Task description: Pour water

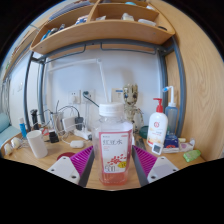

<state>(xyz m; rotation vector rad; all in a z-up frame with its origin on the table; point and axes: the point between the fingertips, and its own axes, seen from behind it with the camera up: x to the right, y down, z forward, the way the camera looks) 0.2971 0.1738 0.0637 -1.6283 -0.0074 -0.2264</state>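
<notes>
Wooden surface (25, 160) against wall, shelf (100, 30) overhead, clutter along back. Clear bottle (114, 150), pink label, white cap on, upright between claw (113, 168) pads, which appear to pinch it. Step, by judgement: bottle grasped, pour not begun. Next: lift, carry left toward white cup (37, 143). Pump dispenser (157, 128) crowds right; left more open.

1. A wooden desk (30, 160) stands against a pale wall (100, 75).
2. Above it, a wooden shelf (100, 33) rests on dark metal posts (odds and ends lie on top).
3. A wooden side panel (200, 70) closes the right.
</notes>
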